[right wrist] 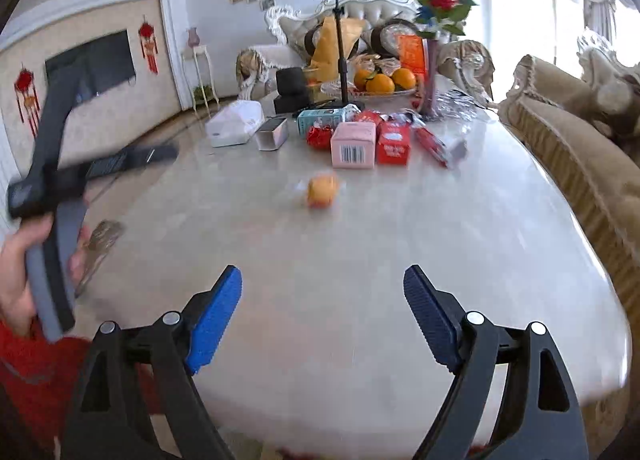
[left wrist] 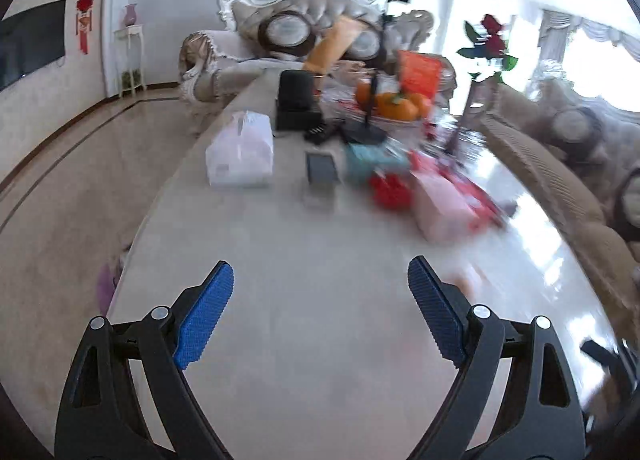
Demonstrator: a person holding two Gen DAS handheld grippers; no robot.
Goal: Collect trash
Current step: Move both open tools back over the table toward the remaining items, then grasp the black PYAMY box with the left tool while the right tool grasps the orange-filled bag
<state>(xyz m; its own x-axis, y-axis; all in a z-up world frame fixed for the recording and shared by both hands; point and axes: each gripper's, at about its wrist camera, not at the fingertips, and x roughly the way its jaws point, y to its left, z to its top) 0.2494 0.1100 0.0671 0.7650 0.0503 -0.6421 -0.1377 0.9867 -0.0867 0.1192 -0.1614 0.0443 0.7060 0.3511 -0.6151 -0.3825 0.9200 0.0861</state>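
A small orange-yellow piece of trash [right wrist: 322, 190] lies alone on the pale marble table [right wrist: 400, 244], ahead of my right gripper [right wrist: 322, 310], which is open and empty above the near table end. My left gripper [left wrist: 320, 300] is open and empty over bare tabletop [left wrist: 320, 244]; a blurred orange patch [left wrist: 464, 280] lies to the right of its right finger. In the right wrist view the left gripper's body [right wrist: 52, 188] shows at far left, held in a hand.
Further along the table stand a pink box [right wrist: 354, 146], red boxes [right wrist: 394, 142], a teal box [right wrist: 320, 120], a white tissue pack [right wrist: 234, 122], a fruit bowl with oranges [right wrist: 380, 82], a phone stand [right wrist: 342, 52] and a rose vase [right wrist: 434, 68]. A sofa [right wrist: 580, 164] runs along the right.
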